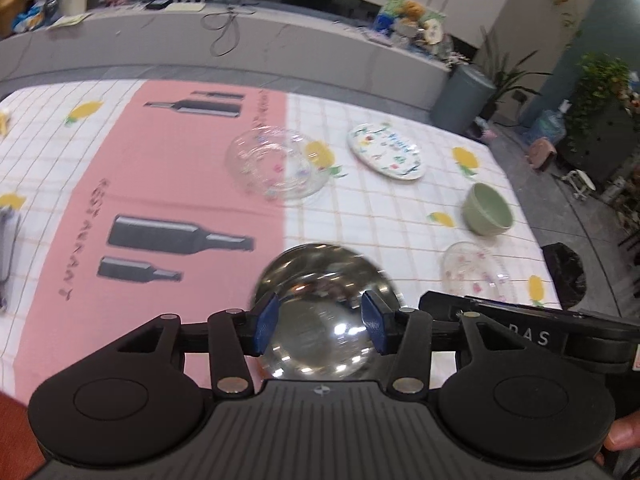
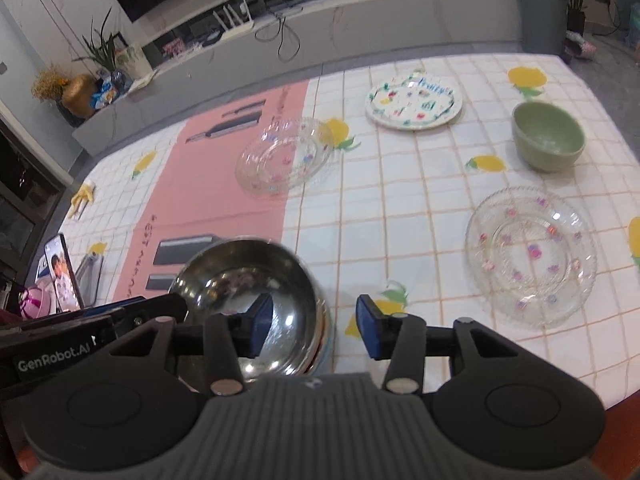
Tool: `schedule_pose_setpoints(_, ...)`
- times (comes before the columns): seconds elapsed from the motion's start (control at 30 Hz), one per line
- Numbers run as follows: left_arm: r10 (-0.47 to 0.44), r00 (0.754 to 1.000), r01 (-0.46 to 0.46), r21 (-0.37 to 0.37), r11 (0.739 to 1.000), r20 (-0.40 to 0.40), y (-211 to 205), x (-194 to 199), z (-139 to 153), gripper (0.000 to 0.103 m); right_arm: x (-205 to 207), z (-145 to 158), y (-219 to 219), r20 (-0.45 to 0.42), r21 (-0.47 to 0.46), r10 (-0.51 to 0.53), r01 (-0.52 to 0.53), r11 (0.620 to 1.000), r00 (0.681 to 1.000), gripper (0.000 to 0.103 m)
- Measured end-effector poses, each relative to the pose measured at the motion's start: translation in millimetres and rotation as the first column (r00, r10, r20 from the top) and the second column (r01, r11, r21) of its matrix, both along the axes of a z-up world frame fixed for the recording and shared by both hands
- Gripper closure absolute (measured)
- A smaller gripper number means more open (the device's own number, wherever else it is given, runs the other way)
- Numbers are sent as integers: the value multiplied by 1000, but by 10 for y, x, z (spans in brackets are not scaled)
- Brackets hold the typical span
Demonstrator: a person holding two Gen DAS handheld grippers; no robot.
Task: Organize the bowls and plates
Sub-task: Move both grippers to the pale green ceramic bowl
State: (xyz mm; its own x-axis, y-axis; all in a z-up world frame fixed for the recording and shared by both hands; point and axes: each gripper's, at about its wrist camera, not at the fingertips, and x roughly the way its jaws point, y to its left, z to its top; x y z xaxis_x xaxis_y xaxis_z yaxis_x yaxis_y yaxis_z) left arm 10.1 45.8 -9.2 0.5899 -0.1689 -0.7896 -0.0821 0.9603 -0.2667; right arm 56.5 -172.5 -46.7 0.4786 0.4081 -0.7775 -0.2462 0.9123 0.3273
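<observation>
- Steel bowl (image 1: pixel 326 312) at the near edge of the table, sitting where the pink panel meets the checked part of the tablecloth (image 1: pixel 380 216). In the right wrist view it appears stacked on something with coloured rims; what's under it is mostly hidden.
- Left gripper (image 1: pixel 320 326): jaws open, blue pads on either side of the steel bowl in the left wrist view. Can't tell if the pads touch the bowl or hover above it; bowl's near rim is cut off by the gripper body.
- Right gripper (image 2: pixel 312 326): jaws open, nothing held. Its left pad overlaps the bowl's rim in the picture, the right pad is over bare cloth. Contact unclear.
- Clear glass plate (image 2: pixel 530 254) with flower dots lies right of the bowl, near the right gripper. In the left wrist view its near edge is partly covered by the other gripper.
- Green bowl (image 2: pixel 548 136) upright, beyond that plate.
- Painted white plate (image 2: pixel 414 102) at the far side, lettering too blurred to read.
- Second glass plate (image 2: pixel 286 156) straddles the pink/white seam, mid-table.
- Phone (image 2: pixel 62 272) propped at the left edge, partly cut off.
</observation>
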Motion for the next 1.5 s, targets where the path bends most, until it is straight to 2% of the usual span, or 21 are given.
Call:
schedule_pose_setpoints(0.17, -80, 997, 80, -62, 995, 5, -201, 115, 32, 48, 57, 72, -292, 20, 18, -59, 59, 998, 998, 55)
schedule_pose_setpoints(0.27, -133, 991, 135, -62, 989, 30, -355, 214, 76, 48, 104, 95, -517, 26, 28, -105, 105, 994, 994, 54)
schedule_pose_setpoints(0.5, -200, 977, 207, -120, 971, 72, -695, 518, 183, 48, 261, 115, -985, 29, 88, -204, 200, 976, 979, 40)
schedule_pose_setpoints(0.57, -202, 975, 210, -104, 972, 90, -792, 621, 216, 48, 301, 157, -1088, 58, 89, -229, 223, 971, 972, 34)
schedule_pose_setpoints(0.63, -212, 969, 224, -91, 970, 123, -894, 714, 242, 48, 356, 195, -1195, 85, 71, -270, 264, 962, 959, 19)
schedule_pose_setpoints(0.73, -236, 955, 249, -56, 967, 180, -1066, 848, 285, 48, 441, 216, -1347, 132, 53, -307, 302, 952, 943, 19)
schedule_pose_setpoints(0.8, -239, 952, 251, -38, 967, 191, -1188, 955, 297, 49, 517, 215, -1436, 160, 43, -323, 320, 946, 933, 19)
schedule_pose_setpoints(0.9, -223, 958, 238, -64, 969, 183, -1297, 1146, 282, 48, 675, 185, -1593, 166, 54, -362, 359, 932, 917, 19)
schedule_pose_setpoints(1.0, -219, 962, 231, -60, 971, 162, -1418, 1366, 232, 48, 834, 128, -1776, 164, 74, -415, 408, 910, 895, 21)
schedule_pose_setpoints(1.07, -216, 965, 231, -88, 969, 150, -1477, 1521, 172, 50, 959, 68, -1884, 155, 75, -439, 433, 898, 885, 21)
schedule_pose_setpoints(1.17, -222, 969, 235, -133, 963, 109, -1592, 1762, 28, 58, 1175, -100, -2032, 82, 94, -457, 450, 888, 886, 30)
schedule_pose_setpoints(1.23, -228, 971, 237, -171, 956, 73, -1690, 1913, -102, 62, 1310, -236, -2098, 27, 104, -469, 464, 880, 883, 40)
schedule_pose_setpoints(1.37, -215, 976, 213, -226, 951, 14, -1821, 2174, -383, 62, 1583, -491, -2146, -58, 93, -474, 478, 874, 879, 48)
schedule_pose_setpoints(1.4, -208, 978, 201, -234, 951, -5, -1845, 2240, -457, 62, 1655, -556, -2147, -77, 88, -476, 482, 872, 876, 55)
schedule_pose_setpoints(1.5, -202, 977, 177, -271, 946, -68, -1895, 2410, -670, 63, 1821, -715, -2168, -137, 94, -483, 496, 863, 865, 58)
